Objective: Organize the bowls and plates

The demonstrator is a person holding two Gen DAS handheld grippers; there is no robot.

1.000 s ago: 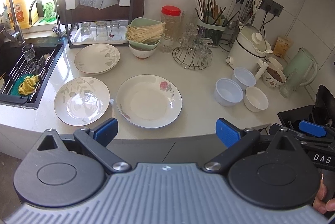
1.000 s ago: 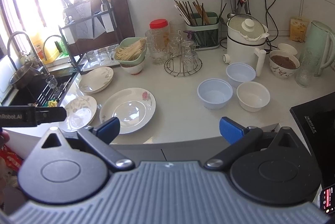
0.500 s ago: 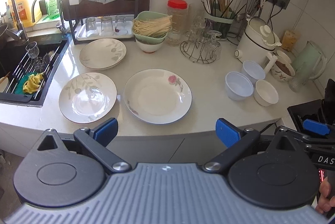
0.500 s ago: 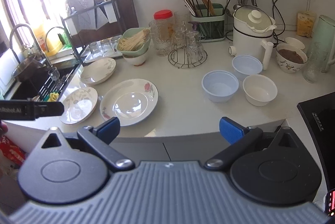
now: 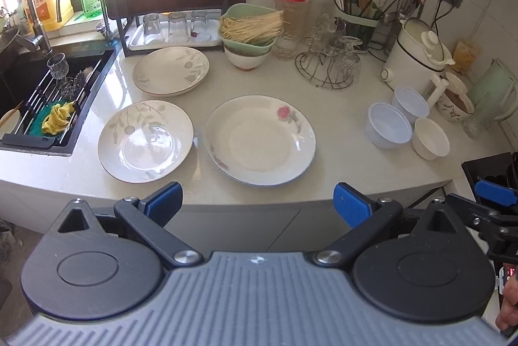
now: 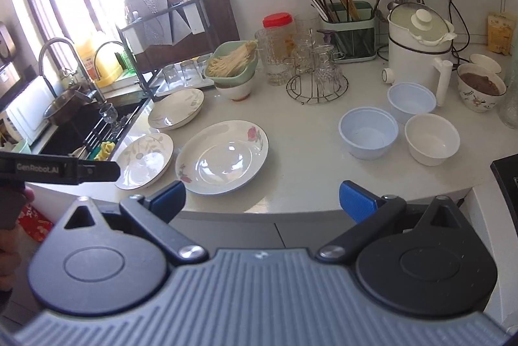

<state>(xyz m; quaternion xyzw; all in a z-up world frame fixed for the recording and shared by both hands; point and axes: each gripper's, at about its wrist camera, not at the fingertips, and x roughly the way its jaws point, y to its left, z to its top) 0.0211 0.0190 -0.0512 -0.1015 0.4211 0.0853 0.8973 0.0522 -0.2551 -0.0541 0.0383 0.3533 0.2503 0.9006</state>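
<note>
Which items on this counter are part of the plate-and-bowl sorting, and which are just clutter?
Job: rose plate; two leaf plates; two blue bowls; white bowl.

Clutter: kettle, chopstick holder, red-lidded jar, glass rack.

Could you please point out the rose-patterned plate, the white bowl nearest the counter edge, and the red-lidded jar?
rose-patterned plate (image 5: 259,142), left wrist view, bare centre.
white bowl (image 6: 432,139), right wrist view, inside bottom.
red-lidded jar (image 6: 277,21), right wrist view, lid.
</note>
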